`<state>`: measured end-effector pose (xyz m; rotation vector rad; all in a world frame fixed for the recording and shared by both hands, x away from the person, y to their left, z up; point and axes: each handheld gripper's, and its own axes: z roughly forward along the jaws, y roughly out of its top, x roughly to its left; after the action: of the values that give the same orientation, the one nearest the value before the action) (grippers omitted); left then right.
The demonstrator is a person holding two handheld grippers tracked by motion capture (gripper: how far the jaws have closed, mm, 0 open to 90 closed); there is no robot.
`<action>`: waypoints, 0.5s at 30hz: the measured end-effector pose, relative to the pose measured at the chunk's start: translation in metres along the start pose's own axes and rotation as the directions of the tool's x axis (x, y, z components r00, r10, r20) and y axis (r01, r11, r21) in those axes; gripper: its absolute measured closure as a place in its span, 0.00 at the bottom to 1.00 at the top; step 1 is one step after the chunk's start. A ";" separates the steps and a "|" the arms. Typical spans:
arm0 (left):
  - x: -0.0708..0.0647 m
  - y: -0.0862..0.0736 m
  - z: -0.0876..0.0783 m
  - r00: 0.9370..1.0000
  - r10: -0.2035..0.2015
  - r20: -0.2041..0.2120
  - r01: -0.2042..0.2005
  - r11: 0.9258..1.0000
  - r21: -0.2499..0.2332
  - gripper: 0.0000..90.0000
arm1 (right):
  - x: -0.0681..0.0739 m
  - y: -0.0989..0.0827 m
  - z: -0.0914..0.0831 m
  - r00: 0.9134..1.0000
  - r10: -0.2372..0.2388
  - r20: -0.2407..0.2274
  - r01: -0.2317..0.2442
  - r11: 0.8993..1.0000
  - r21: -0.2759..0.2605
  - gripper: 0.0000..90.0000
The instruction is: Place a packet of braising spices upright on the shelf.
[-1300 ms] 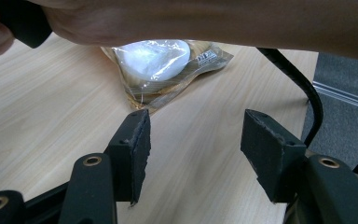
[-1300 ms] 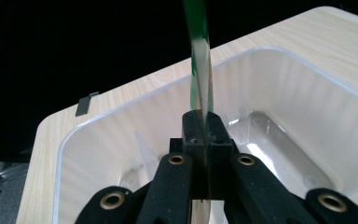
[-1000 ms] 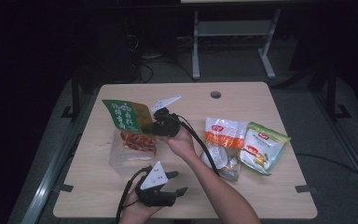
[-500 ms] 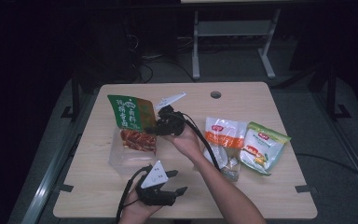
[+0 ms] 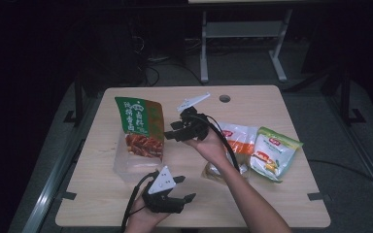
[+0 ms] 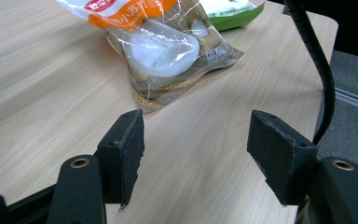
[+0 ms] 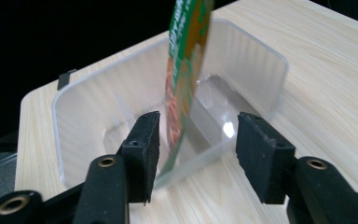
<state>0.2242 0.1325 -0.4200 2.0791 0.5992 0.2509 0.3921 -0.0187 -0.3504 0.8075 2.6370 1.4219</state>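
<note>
Nearest you, your left gripper [image 5: 175, 196] rests on the table [image 5: 272, 204], jaws apart on nothing. Farther out, your right gripper [image 5: 171, 134] has just been opening; its jaws now stand clear of the green snack pouch [image 5: 140, 127], left upright in the clear plastic bin [image 7: 265, 74]. That pouch looks placed.

Four snack bags: one green bag [image 5: 139, 127] upright in the single clear bin [image 5: 126, 166], beside the right gripper [image 5: 172, 133]. Three lie together beyond the left gripper [image 5: 187, 189]: orange [image 5: 238, 138], green-and-white [image 5: 274, 153], clear brownish [image 6: 172, 56].
</note>
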 end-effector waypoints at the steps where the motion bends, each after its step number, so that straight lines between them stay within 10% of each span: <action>1: 0.000 0.000 0.000 1.000 -0.007 0.001 0.007 1.000 0.000 0.40 | 0.000 -0.002 -0.004 1.000 0.001 0.007 -0.001 1.000 0.007 0.53; 15: 0.001 0.011 0.013 1.000 -0.012 0.014 0.012 1.000 0.010 0.40 | -0.014 -0.032 -0.064 0.994 0.047 0.095 -0.052 0.997 0.050 0.42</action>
<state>0.2341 0.1183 -0.4185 2.0851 0.6051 0.2262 0.3730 -0.0881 -0.3416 0.9279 2.6113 1.2966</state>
